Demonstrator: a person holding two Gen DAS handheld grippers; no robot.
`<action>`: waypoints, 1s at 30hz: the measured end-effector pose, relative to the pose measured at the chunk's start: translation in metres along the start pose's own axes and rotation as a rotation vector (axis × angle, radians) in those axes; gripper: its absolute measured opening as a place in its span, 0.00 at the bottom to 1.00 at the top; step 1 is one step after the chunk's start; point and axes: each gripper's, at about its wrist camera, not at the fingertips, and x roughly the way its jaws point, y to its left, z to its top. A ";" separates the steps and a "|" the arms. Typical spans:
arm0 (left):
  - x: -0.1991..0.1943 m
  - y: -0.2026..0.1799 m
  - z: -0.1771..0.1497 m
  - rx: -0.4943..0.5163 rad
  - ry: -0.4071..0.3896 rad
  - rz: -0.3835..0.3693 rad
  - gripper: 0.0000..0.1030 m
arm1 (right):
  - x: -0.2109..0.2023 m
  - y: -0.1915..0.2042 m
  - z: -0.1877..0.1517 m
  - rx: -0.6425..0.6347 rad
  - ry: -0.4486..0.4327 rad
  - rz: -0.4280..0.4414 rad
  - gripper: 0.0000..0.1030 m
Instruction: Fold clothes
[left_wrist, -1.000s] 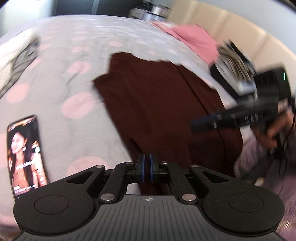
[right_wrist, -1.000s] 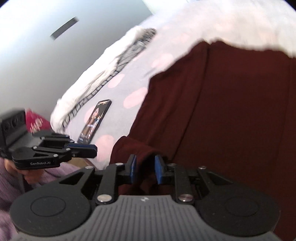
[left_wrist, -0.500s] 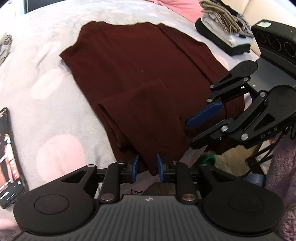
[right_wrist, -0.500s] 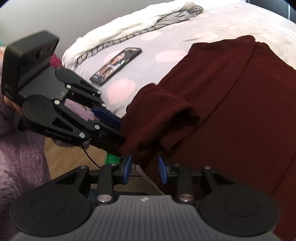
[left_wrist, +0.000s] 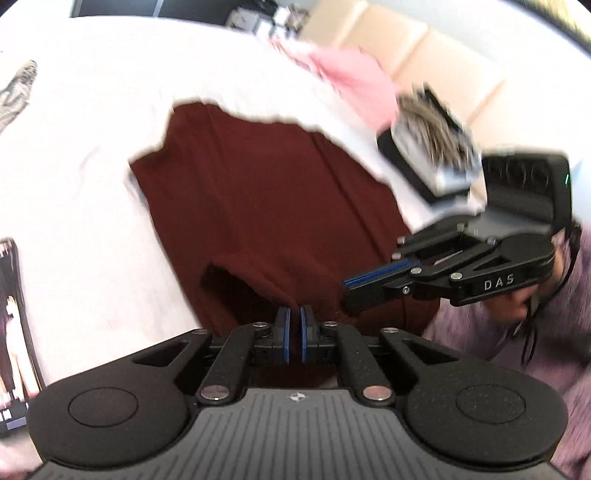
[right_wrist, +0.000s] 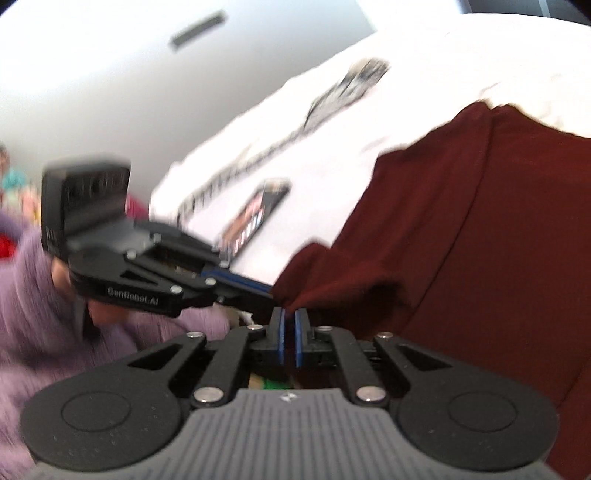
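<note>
Maroon garment (left_wrist: 266, 206) lies spread on the bed (left_wrist: 85, 206), near edge bunched into a fold at the bed's edge. Left claw (left_wrist: 294, 314) has just closed, pads pinching that folded hem. Right claw (right_wrist: 289, 317) has also just closed on the same bunched edge, just beside the left. Phone (right_wrist: 255, 218) lies on the bed beside the garment; folded clothes stack (left_wrist: 432, 147) near the headboard.

Both units point forward and downward, side by side. Left hand-held gripper (left_wrist: 294, 314): jaws just closed, nearly together, cloth at the tips. Right hand-held gripper (right_wrist: 287, 315): jaws likewise just closed. Purple sleeves (right_wrist: 33, 332) behind each.
</note>
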 end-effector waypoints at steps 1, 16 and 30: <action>0.001 0.001 0.006 -0.007 -0.016 0.019 0.03 | -0.002 -0.004 0.005 0.021 -0.028 -0.005 0.07; 0.016 0.006 0.061 -0.105 -0.136 0.305 0.22 | 0.007 -0.032 0.051 0.156 -0.173 -0.247 0.29; 0.042 -0.003 0.043 -0.054 0.057 0.436 0.22 | 0.031 0.012 0.004 -0.046 0.160 -0.201 0.33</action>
